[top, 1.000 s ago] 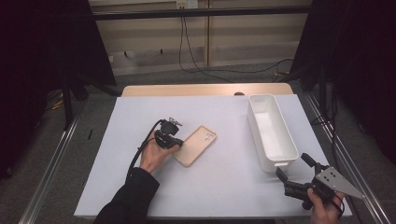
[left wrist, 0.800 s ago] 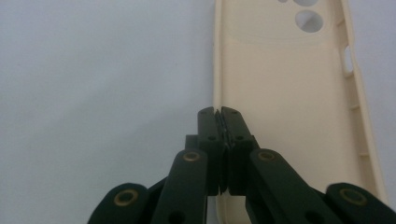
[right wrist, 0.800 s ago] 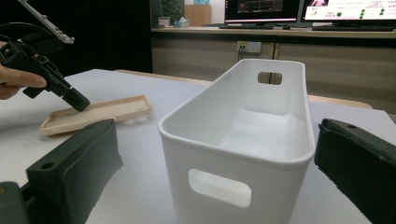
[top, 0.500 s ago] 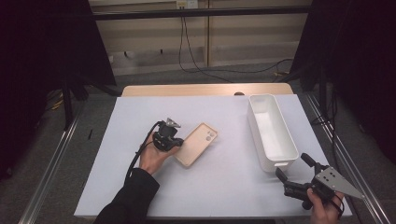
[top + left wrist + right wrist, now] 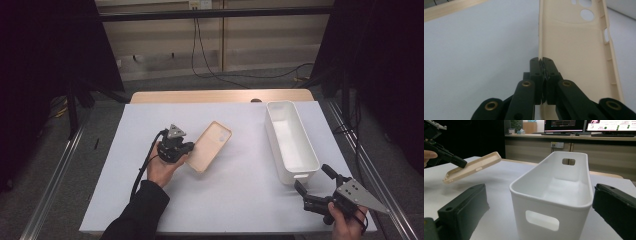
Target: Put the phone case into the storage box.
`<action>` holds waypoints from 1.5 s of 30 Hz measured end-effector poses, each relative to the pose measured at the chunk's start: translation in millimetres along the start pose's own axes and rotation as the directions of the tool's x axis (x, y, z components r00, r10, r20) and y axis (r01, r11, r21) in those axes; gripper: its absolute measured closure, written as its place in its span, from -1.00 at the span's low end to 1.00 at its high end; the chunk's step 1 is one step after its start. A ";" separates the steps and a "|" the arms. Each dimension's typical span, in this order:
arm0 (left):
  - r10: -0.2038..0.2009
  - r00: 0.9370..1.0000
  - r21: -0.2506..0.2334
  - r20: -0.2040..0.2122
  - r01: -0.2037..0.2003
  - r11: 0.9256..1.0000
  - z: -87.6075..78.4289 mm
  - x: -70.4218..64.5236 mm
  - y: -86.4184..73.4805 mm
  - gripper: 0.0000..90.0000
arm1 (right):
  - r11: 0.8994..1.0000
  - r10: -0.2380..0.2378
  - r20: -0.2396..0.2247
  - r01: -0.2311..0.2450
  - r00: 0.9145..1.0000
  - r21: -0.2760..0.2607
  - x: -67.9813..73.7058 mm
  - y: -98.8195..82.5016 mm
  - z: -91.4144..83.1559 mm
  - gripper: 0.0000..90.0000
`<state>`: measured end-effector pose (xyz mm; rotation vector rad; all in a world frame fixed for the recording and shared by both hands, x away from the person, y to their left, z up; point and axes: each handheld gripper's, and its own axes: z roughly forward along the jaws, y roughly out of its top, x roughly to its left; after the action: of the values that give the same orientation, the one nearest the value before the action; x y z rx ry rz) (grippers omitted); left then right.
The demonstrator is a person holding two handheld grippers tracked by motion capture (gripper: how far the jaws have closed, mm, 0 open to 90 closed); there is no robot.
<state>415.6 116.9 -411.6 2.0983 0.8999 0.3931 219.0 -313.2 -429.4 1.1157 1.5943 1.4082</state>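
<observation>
Beige soft phone case (image 5: pixel 571 62) pinched by its edge in left gripper (image 5: pixel 541 62), clear of white tabletop (image 5: pixel 240 190) | right gripper (image 5: pixel 314 186) gaped empty beside white plastic bin (image 5: pixel 291 140) | judged: keep pinch firm, carry level to bin.

You have a beige phone case (image 5: pixel 212 145), a plain white bin (image 5: pixel 291 141), black grippers and a white table (image 5: pixel 240 190).

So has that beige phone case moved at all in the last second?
Yes, slightly. The phone case, pinched by the left gripper, has shifted a little toward the white bin and now hangs tilted above the table.
</observation>
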 end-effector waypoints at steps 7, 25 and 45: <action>-0.013 1.000 -0.094 0.014 0.014 0.995 -10.2 -1.6 1.3 0.95 | 1.000 0.005 0.006 -0.005 1.000 -0.012 -0.4 0.7 -0.8 -1.00; -0.016 1.000 -0.272 0.006 0.017 0.962 -27.0 -22.4 -5.5 0.95 | 0.999 0.010 0.017 -0.010 1.000 -0.031 0.2 2.8 -1.7 -1.00; -0.039 0.999 -0.340 -0.026 0.028 0.940 -52.4 -31.1 -24.0 0.95 | 0.999 -0.007 -0.039 0.005 0.999 -0.048 19.4 25.7 9.6 -0.97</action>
<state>354.2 133.9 -396.4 1.7618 0.8200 0.5263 224.4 -291.0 -404.7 1.0610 1.5820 1.4652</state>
